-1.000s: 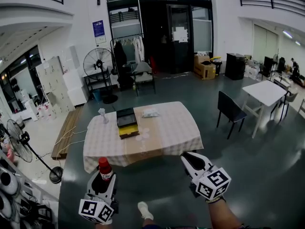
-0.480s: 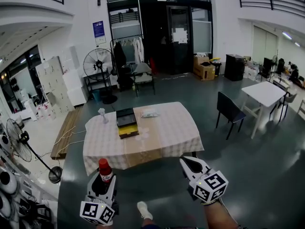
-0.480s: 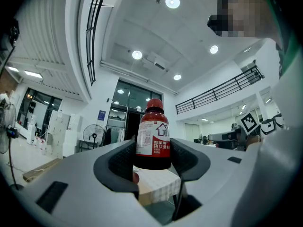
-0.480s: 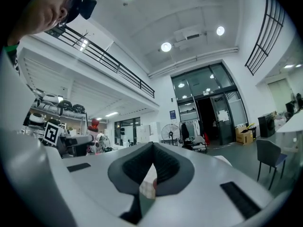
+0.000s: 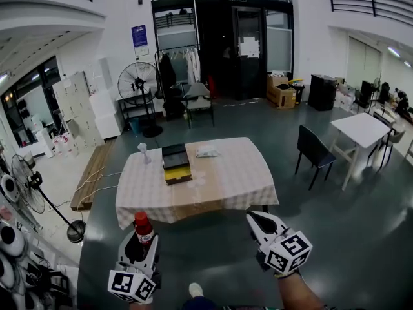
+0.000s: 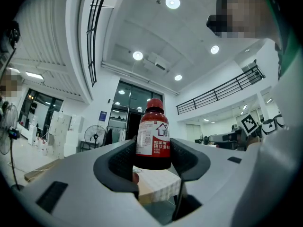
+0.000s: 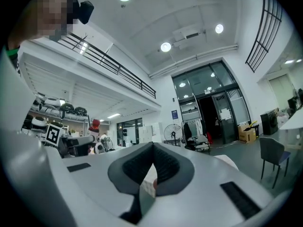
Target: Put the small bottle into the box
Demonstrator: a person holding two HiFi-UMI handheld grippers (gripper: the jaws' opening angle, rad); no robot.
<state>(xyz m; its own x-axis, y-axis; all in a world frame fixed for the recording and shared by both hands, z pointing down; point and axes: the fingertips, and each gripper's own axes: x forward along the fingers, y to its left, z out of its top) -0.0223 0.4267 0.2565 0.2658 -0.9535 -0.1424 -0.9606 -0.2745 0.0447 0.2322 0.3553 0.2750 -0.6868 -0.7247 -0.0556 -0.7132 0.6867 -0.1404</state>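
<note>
A small dark-red bottle [image 5: 143, 228] with a red cap and a white label stands upright between the jaws of my left gripper [image 5: 141, 241], low at the left of the head view. In the left gripper view the bottle [image 6: 153, 141] fills the gap of the left gripper [image 6: 152, 157], which is shut on its lower body. My right gripper [image 5: 253, 217] is held low at the right, jaws together with nothing between them; the right gripper view shows the right gripper [image 7: 152, 167] the same way. The black and yellow box [image 5: 175, 162] lies on the checked-cloth table [image 5: 226, 179], well ahead of both grippers.
A white packet [image 5: 206, 152] and a small white object [image 5: 143, 151] also lie on the table. A dark chair [image 5: 311, 148] and a white table [image 5: 361, 126] stand at the right. A standing fan [image 5: 137, 82] is at the back left, a wooden pallet [image 5: 90, 176] on the floor at the left.
The head view has shifted slightly, so the table sits a touch further right. Both grippers stay low in front, the left one still holding the bottle.
</note>
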